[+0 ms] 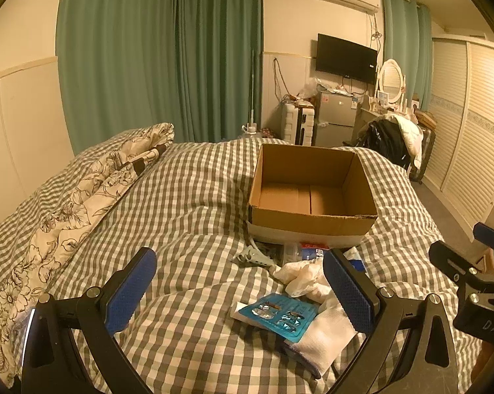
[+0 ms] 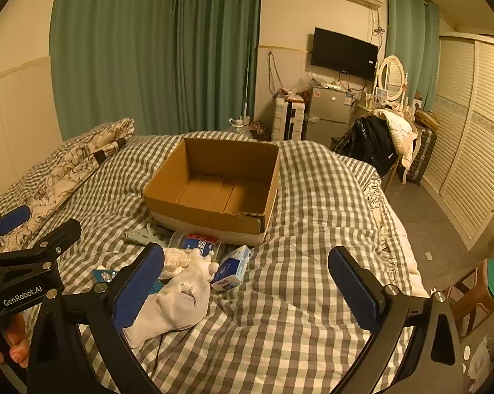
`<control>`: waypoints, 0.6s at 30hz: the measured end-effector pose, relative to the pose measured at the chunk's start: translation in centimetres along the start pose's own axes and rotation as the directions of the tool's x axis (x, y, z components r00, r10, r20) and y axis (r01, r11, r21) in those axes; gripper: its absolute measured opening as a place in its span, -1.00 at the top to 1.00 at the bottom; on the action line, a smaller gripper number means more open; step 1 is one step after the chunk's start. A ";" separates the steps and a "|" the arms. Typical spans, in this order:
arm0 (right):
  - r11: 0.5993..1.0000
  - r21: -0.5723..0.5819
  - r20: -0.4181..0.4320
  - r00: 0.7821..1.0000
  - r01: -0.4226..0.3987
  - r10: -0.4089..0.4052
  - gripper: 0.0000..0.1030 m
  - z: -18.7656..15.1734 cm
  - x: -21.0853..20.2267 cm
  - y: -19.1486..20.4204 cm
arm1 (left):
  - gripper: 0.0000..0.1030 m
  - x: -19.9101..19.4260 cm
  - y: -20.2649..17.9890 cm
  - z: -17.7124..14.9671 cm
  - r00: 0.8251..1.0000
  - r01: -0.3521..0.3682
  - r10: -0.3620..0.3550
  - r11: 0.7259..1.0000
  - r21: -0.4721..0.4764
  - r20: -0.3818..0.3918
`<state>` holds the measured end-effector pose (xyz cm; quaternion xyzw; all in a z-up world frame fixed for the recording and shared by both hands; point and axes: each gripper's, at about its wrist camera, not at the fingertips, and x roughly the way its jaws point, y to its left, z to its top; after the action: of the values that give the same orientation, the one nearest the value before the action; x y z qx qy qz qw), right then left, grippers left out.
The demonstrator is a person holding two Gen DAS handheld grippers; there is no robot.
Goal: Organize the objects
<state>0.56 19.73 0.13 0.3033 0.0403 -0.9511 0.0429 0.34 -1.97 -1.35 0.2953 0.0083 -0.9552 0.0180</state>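
An empty cardboard box (image 1: 312, 220) (image 2: 211, 213) stands open on the checked bed. In front of it lies a small pile: a teal blister pack (image 1: 276, 317) (image 2: 104, 275), a white sock (image 1: 325, 338) (image 2: 174, 302), crumpled white cloth (image 1: 301, 277) (image 2: 181, 261), a clear jar with red and blue label (image 1: 307, 249) (image 2: 197, 241), a small blue and white packet (image 2: 234, 267), and a grey-green item (image 1: 253, 256) (image 2: 142, 234). My left gripper (image 1: 240, 290) is open and empty just before the pile. My right gripper (image 2: 247, 284) is open and empty, right of the pile.
A floral quilt (image 1: 66, 210) (image 2: 66, 170) lies along the bed's left side. Past the bed's foot stand a suitcase (image 1: 296, 124), a fridge (image 1: 335, 118) and a chair with clothes (image 2: 378, 144). Wardrobe doors (image 2: 470, 151) line the right wall, with floor between.
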 end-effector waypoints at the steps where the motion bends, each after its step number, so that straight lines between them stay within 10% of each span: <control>1: 1.000 -0.003 -0.009 1.000 -0.005 0.005 -0.95 -0.1 0.2 0.1 | -1.00 0.1 0.1 -0.1 1.000 -0.002 0.002 1.000 0.000 -0.003; 18: 0.991 -0.033 -0.260 0.959 -0.128 0.115 -0.85 -4.5 8.8 4.3 | -1.00 3.4 2.6 -2.2 0.994 -0.051 0.051 0.999 0.005 -0.096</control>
<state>-3.53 15.39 -8.87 0.4248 0.0504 -0.8980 0.1032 -1.10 -4.64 -5.05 0.3412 0.0004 -0.9391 0.0415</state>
